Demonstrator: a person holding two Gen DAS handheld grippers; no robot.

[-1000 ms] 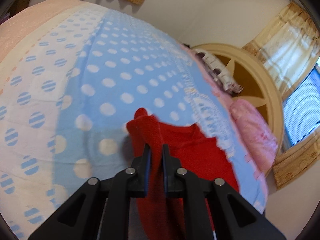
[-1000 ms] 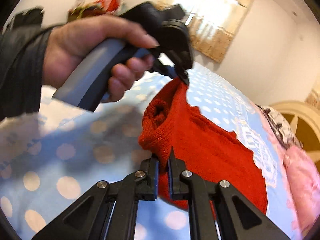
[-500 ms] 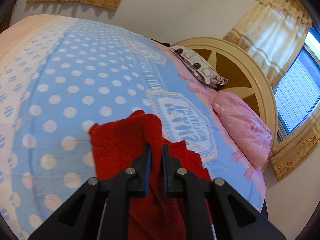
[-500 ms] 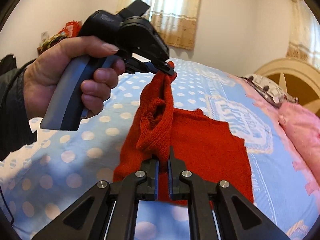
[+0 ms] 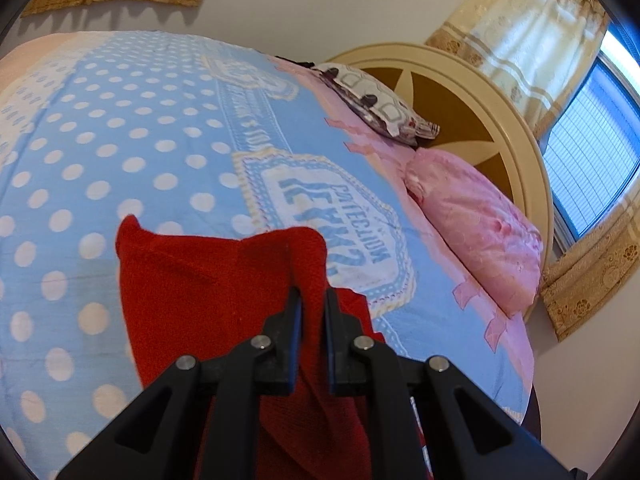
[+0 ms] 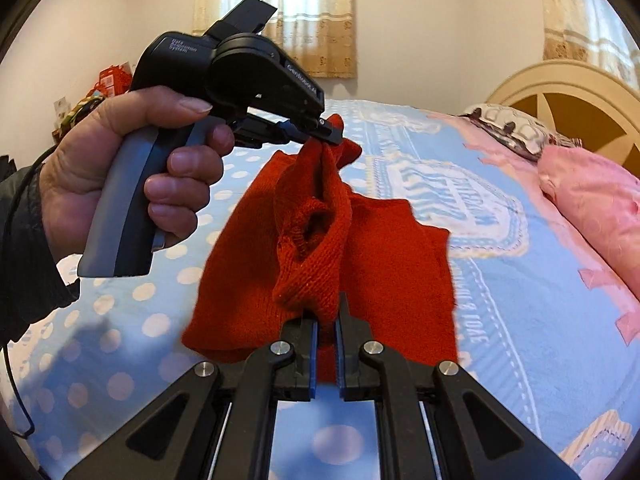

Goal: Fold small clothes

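A small red knitted garment point(image 6: 384, 252) hangs between both grippers above the blue polka-dot bedspread point(image 6: 520, 320). My right gripper point(image 6: 326, 316) is shut on a bunched fold of its near edge. My left gripper point(image 6: 332, 136), held by a hand point(image 6: 120, 168) in the right wrist view, is shut on the far top edge. In the left wrist view the left gripper point(image 5: 313, 300) pinches a ridge of the red garment point(image 5: 200, 292), whose lower part drapes onto the bedspread point(image 5: 120, 152).
A pink pillow point(image 5: 476, 224) and a patterned pillow point(image 5: 376, 104) lie against the cream round headboard point(image 5: 480, 100). A window point(image 5: 592, 152) with curtains is at the right. A wall point(image 5: 300, 4) stands behind the bed. A black cable point(image 6: 16, 360) trails from the sleeve.
Both grippers have carried the garment sideways across the bed toward the pillows and printed badge. The garment now hangs more spread out, and both wrists have rolled.
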